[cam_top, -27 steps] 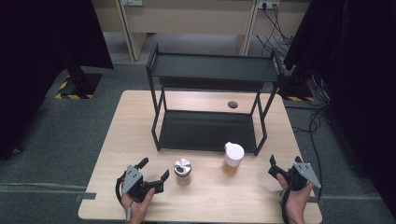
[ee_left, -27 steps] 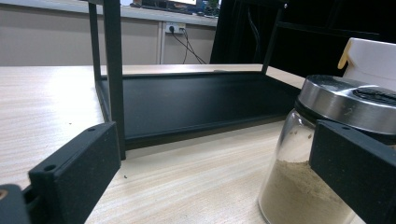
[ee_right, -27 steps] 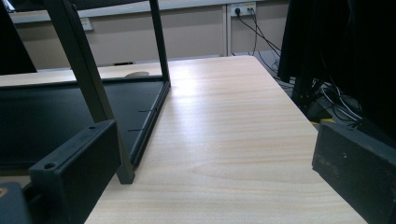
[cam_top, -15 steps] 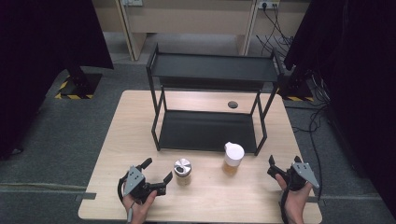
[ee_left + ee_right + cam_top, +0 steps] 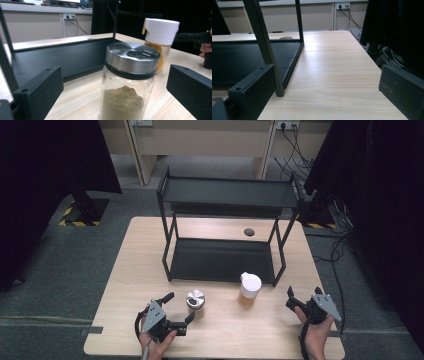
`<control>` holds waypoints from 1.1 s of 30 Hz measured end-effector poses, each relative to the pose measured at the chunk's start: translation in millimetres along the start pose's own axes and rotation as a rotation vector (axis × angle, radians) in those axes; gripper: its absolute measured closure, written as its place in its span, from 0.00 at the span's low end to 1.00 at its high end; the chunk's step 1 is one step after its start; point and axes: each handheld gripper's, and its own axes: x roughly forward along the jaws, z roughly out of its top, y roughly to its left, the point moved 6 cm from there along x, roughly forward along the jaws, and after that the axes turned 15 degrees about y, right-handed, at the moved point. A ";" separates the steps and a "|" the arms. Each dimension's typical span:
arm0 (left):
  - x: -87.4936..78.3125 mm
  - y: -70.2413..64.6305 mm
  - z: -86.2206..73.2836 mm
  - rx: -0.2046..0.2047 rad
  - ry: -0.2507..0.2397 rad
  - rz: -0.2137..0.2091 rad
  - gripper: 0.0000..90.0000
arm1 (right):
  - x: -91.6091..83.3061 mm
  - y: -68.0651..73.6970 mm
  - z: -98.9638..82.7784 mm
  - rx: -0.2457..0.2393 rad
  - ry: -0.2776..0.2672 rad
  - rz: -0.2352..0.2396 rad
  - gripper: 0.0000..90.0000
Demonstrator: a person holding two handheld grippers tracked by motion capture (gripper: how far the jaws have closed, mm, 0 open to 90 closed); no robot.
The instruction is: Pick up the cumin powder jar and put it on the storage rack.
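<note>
Jar (image 5: 128,82): brown powder, steel lid | bottle (image 5: 157,42): amber contents, white cap

One pale wooden counter (image 5: 125,270) carries one black two-tier metal rack (image 5: 225,195). Two jars stand on it: one glass jar with a steel lid (image 5: 195,300) and one white-capped jar of amber contents (image 5: 249,289). Two hand-held grippers, left (image 5: 172,312) and right (image 5: 295,299), are present.

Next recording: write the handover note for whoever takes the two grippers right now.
Left gripper: open, jaws either side of the steel-lidded spice jar, pads not pressing on it.
Right gripper: open, empty, at the table's right front, apart from the white-capped jar.
Both jars stand upright on the table in front of the black rack; its shelves hold nothing.
Done: nothing gripped.
Left: probably grip each jar and shelve it.
</note>
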 end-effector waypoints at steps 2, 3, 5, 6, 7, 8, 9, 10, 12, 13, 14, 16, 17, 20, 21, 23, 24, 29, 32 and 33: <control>2.9 -1.5 1.2 0.003 0.008 -0.002 0.00 | 0.1 -0.2 0.2 0.001 0.002 0.001 0.02; 4.3 -2.4 1.9 0.006 0.013 -0.004 0.00 | 0.1 -0.2 0.4 0.001 0.002 0.001 0.02; 7.4 -5.3 3.6 0.014 0.027 -0.003 0.00 | 0.2 -0.1 0.5 -0.003 0.003 0.001 0.02; 9.0 -6.8 4.3 0.022 0.034 -0.004 0.00 | 0.2 0.0 0.3 -0.004 0.002 0.000 0.02; 10.5 -8.2 5.1 0.029 0.041 -0.005 0.00 | 0.1 0.1 0.1 -0.003 0.001 0.000 0.02; 11.9 -9.7 5.7 0.035 0.046 -0.004 0.00 | 0.1 0.0 0.0 -0.004 0.000 0.000 0.02; 13.4 -11.4 6.0 0.037 0.049 -0.004 0.00 | 0.1 0.0 0.1 -0.002 0.000 0.000 0.02; 14.8 -12.8 6.7 0.041 0.054 -0.002 0.00 | 0.1 0.0 0.2 -0.002 0.001 0.001 0.02; 17.6 -14.9 7.9 0.049 0.064 0.002 0.00 | 0.2 0.0 0.4 -0.004 0.003 0.000 0.02; 19.1 -15.6 8.1 0.048 0.066 0.001 0.01 | 0.2 0.3 0.5 -0.005 0.003 0.000 0.02; 20.6 -16.3 8.7 0.049 0.071 0.004 0.02 | 0.3 0.3 0.5 -0.008 0.003 -0.001 0.02; 23.6 -17.4 9.5 0.047 0.080 0.009 0.02 | 0.3 0.2 0.6 -0.011 0.004 0.000 0.02; 25.0 -17.7 10.1 0.045 0.086 0.011 0.02 | 0.3 0.1 0.7 -0.010 0.005 0.001 0.02; 27.8 -18.7 11.7 0.038 0.091 0.016 0.03 | 0.5 -0.5 1.1 -0.009 0.007 0.004 0.02; 28.6 -19.3 12.4 0.037 0.095 0.021 0.04 | 0.6 -0.5 1.3 -0.009 0.009 0.005 0.02; 29.7 -20.2 13.8 0.043 0.104 0.027 0.08 | 0.7 -0.3 1.4 -0.011 0.009 0.003 0.02; 30.4 -20.7 14.6 0.046 0.110 0.028 0.09 | 0.6 -0.2 1.2 -0.012 0.008 0.003 0.02; 32.9 -24.3 18.6 0.067 0.142 0.045 0.15 | 0.5 0.0 1.1 -0.012 0.008 0.001 0.02; 33.8 -26.0 19.9 0.071 0.153 0.057 0.19 | 0.5 0.0 1.1 -0.011 0.008 0.002 0.02; 34.0 -26.7 20.1 0.073 0.155 0.060 0.21 | 0.5 0.0 1.0 -0.012 0.007 0.001 0.02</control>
